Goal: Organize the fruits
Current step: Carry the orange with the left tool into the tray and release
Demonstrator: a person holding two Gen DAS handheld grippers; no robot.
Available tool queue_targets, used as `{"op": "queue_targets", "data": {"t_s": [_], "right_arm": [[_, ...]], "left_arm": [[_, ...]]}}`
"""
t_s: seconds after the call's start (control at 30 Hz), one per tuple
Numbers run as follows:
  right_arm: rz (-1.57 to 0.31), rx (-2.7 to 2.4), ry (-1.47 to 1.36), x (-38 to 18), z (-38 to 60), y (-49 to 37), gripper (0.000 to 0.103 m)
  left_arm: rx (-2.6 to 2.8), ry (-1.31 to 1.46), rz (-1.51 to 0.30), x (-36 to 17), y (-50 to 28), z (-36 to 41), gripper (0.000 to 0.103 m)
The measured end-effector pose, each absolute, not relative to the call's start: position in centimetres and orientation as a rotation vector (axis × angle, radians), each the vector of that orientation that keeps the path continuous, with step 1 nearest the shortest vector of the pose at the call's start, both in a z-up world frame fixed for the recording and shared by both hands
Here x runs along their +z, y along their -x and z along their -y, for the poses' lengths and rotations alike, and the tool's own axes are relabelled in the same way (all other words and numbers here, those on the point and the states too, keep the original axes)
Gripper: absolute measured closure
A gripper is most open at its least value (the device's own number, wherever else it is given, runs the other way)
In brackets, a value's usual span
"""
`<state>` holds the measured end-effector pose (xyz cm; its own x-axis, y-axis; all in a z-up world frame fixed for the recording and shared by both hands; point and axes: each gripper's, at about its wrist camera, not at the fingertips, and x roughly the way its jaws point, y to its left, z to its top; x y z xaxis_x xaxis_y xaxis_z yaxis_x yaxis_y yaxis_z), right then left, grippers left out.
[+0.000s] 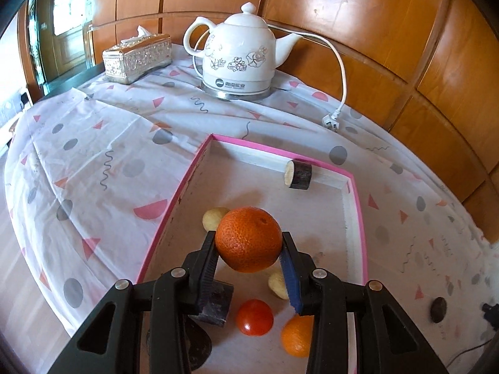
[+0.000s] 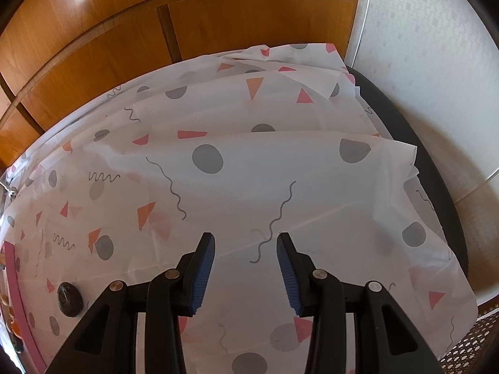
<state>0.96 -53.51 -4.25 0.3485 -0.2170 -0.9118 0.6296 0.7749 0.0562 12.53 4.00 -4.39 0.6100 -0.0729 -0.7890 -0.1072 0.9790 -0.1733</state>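
My left gripper [image 1: 249, 243] is shut on an orange [image 1: 248, 239] and holds it above the pink-rimmed tray [image 1: 184, 184]. In the tray below lie a red tomato [image 1: 254, 317], a second orange [image 1: 296, 336], two pale yellowish pieces [image 1: 213, 218] [image 1: 277, 285], a dark block [image 1: 215, 304] and a dark cut cylinder [image 1: 297, 175] at the far wall. My right gripper [image 2: 245, 243] is open and empty over the patterned tablecloth [image 2: 249, 171]. A dark round object [image 2: 70, 299] lies on the cloth left of it, also showing in the left wrist view [image 1: 438, 310].
A white ceramic kettle [image 1: 240, 53] with its cord and plug [image 1: 332, 121] stands at the back. A silver tissue box [image 1: 137, 57] sits left of it. Wooden wall panels [image 1: 374, 31] border the table. The tray's pink edge [image 2: 12, 280] shows at far left of the right wrist view.
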Motion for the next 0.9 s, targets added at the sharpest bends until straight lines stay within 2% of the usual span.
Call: {"op": "queue_targets", "data": {"t_s": [0.27, 0.43, 0.63, 0.9], "right_arm": [[-1.091, -0.573, -0.431, -4.4, 53.5, -1.0, 0.061], [-1.093, -0.571, -0.427, -4.4, 53.4, -1.1, 0.061], [-1.094, -0.574, -0.425, -4.4, 53.5, -1.1, 0.061], [-1.095, -0.573, -0.424, -4.4, 53.5, -1.0, 0.061]], "left_arm": [[0.051, 0.193, -0.929, -5.1, -13.0, -4.0, 0.063], [0.055, 0.191, -0.900, -4.4, -12.3, -3.9, 0.052], [0.042, 0.195, -0.889, -3.5, -11.4, -3.6, 0.050], [0.034, 0.199, -0.848, -1.6, -9.0, -3.5, 0.044]]}}
